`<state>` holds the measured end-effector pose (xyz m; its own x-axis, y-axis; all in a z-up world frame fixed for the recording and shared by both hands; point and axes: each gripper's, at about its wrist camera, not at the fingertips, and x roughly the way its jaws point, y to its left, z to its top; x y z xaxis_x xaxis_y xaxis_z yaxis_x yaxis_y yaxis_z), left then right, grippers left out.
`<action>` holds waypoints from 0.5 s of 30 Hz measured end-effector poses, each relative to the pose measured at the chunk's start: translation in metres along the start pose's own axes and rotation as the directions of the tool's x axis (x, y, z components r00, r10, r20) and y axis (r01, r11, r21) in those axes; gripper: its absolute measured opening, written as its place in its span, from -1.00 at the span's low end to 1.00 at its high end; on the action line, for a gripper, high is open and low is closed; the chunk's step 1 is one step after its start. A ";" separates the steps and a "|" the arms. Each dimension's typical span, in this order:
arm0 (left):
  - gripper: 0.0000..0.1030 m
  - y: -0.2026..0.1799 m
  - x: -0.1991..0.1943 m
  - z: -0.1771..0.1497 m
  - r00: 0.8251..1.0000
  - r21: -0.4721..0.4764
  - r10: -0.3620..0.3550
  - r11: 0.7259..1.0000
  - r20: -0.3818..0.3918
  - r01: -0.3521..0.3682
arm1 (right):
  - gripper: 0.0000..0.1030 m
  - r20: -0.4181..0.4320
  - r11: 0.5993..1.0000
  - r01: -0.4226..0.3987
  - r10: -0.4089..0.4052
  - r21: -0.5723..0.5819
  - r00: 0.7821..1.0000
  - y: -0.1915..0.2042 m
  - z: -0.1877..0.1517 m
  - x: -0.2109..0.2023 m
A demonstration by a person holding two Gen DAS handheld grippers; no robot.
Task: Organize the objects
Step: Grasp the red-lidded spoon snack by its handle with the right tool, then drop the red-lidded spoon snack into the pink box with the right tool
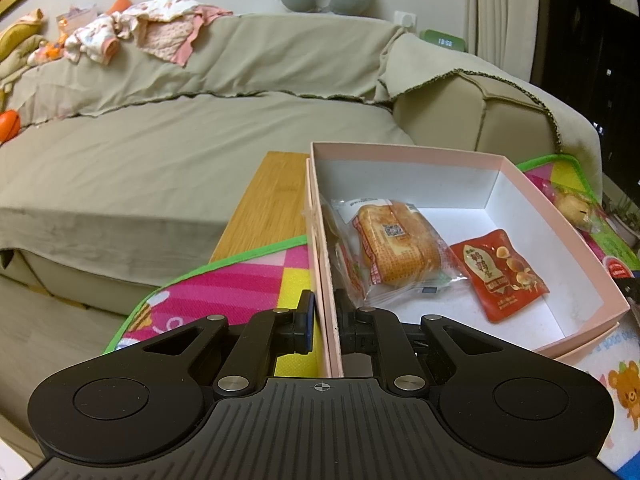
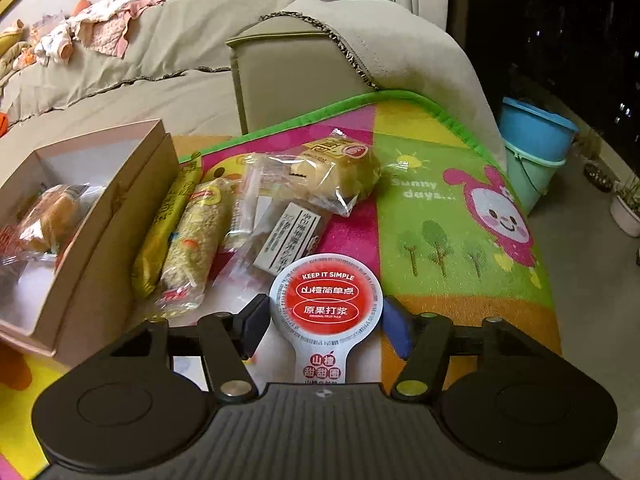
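Pink cardboard box [image 1: 420, 156]: left gripper [image 1: 325, 322] clamped on near wall, thin, crushable. Bread packet [image 1: 394, 244] inside, soft. Round hawthorn snack pack [image 2: 326, 300] on play mat [image 2: 460, 216], between right gripper [image 2: 325, 326] jaws, apart; light, stiff, film likely slippery; grip disc edges.

The pink box [image 1: 520, 184] looks like matt cardboard, white inside. The bread wrapper [image 1: 400, 248] is clear, glossy plastic film; the red pouch [image 1: 500, 276] is shiny foil-like plastic. The mat [image 2: 460, 216] is soft, napped cloth. The round red-and-white pack [image 2: 326, 304] seems smooth printed card or plastic. The board [image 1: 268, 208] is smooth wood.
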<state>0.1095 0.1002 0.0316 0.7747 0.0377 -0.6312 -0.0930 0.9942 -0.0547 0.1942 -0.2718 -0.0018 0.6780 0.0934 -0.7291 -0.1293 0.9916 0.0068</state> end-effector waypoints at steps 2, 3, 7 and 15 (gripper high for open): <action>-0.76 -0.001 0.000 0.000 1.000 0.001 -0.001 1.000 -0.001 0.001 | 0.18 -0.002 1.000 -0.005 0.005 -0.009 1.000 0.004 -0.004 -0.010; -0.76 -0.001 0.000 0.001 1.000 0.000 -0.001 1.000 -0.001 0.001 | 0.18 -0.005 1.000 -0.011 0.011 -0.013 1.000 0.007 -0.007 -0.015; -0.76 -0.001 0.000 0.000 1.000 0.000 -0.002 1.000 -0.002 0.002 | 0.18 -0.015 0.998 -0.055 0.054 -0.039 0.998 0.017 -0.019 -0.048; -0.75 -0.001 -0.001 -0.001 1.000 0.003 -0.004 1.000 -0.003 0.004 | 0.18 -0.036 0.983 -0.166 0.163 -0.082 0.986 0.047 -0.048 -0.118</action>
<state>0.1082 0.0992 0.0314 0.7733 0.0336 -0.6332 -0.0884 0.9946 -0.0551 0.0734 -0.2401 0.0516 0.6211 0.2508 -0.7425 -0.2992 0.9515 0.0711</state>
